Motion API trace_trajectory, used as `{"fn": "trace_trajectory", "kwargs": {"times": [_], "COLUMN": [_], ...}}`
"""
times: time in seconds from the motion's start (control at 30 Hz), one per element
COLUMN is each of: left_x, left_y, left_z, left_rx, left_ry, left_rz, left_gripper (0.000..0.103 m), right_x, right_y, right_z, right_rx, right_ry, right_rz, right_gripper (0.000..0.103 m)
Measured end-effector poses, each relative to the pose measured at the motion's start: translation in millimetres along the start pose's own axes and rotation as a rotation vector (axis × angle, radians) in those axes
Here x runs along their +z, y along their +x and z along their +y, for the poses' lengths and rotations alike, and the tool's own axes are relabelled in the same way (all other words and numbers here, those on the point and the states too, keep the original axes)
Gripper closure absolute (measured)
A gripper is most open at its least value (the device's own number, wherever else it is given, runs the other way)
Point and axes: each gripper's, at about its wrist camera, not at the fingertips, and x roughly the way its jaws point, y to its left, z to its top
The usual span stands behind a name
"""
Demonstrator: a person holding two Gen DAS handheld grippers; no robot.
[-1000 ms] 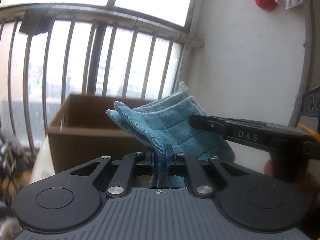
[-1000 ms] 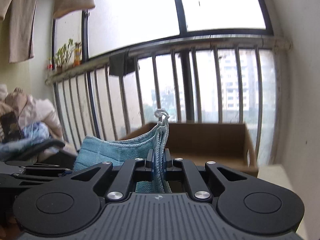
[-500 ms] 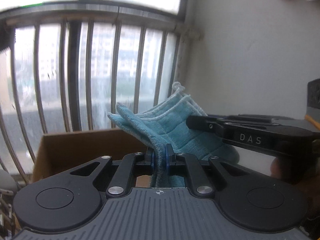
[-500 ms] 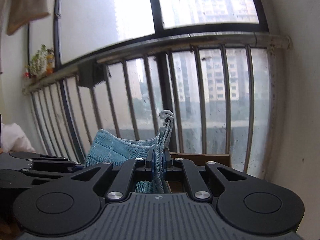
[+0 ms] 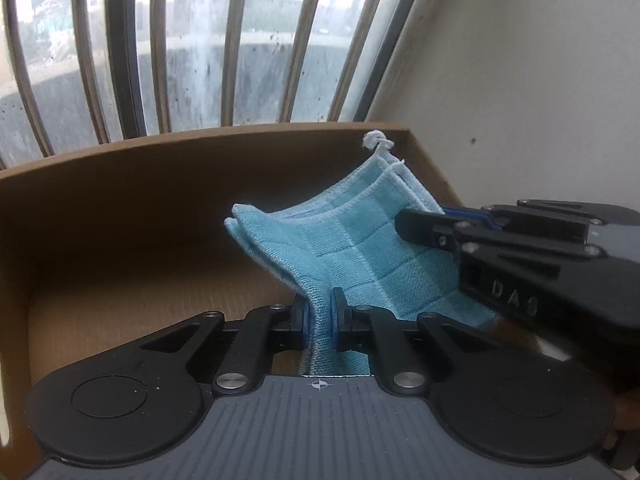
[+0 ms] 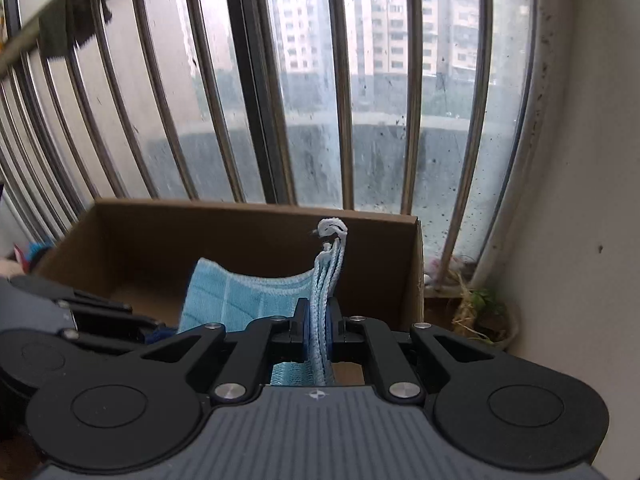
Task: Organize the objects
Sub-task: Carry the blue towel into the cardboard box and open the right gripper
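Observation:
A folded light-blue cloth (image 5: 352, 248) hangs between both grippers, stretched over an open brown cardboard box (image 5: 120, 216). My left gripper (image 5: 319, 320) is shut on one edge of the cloth. My right gripper (image 6: 319, 328) is shut on the opposite edge (image 6: 248, 296), where a white loop (image 6: 332, 228) sticks up. In the left wrist view the right gripper (image 5: 432, 222) reaches in from the right and pinches the cloth. In the right wrist view the left gripper's black body (image 6: 72, 320) sits at the lower left. The box (image 6: 240, 236) looks empty inside where visible.
Metal window bars (image 6: 340, 80) and dirty glass stand right behind the box. A white wall (image 5: 520, 80) closes the right side. A small plant pot with dry stalks (image 6: 484, 316) sits in the corner right of the box.
Both grippers swung toward the box and tilted down with the cloth held between them. The box, earlier far or at the side, now lies directly below the cloth.

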Motion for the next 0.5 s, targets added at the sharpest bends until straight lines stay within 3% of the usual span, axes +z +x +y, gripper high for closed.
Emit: {"fn": "trace_trajectory", "kwargs": {"times": [0.2,0.43,0.5], "left_x": [23.7,24.3,22.9], "left_y": [25.3,35.9,38.8], "left_z": [3.0,4.2,3.5], "left_rx": [0.001,0.020,0.015], "left_ry": [-0.031,-0.044,-0.045], "left_rz": [0.040,0.060,0.075], "left_gripper": [0.094,0.091,0.086], "right_x": [9.2,15.1,13.6], "right_y": [21.6,34.9,34.2], "right_z": [0.1,-6.0,-9.1], "right_rx": [-0.055,-0.077,-0.087], "right_ry": [-0.044,-0.046,-0.045], "right_rz": [0.041,0.076,0.084], "right_gripper": [0.094,0.092,0.092]}}
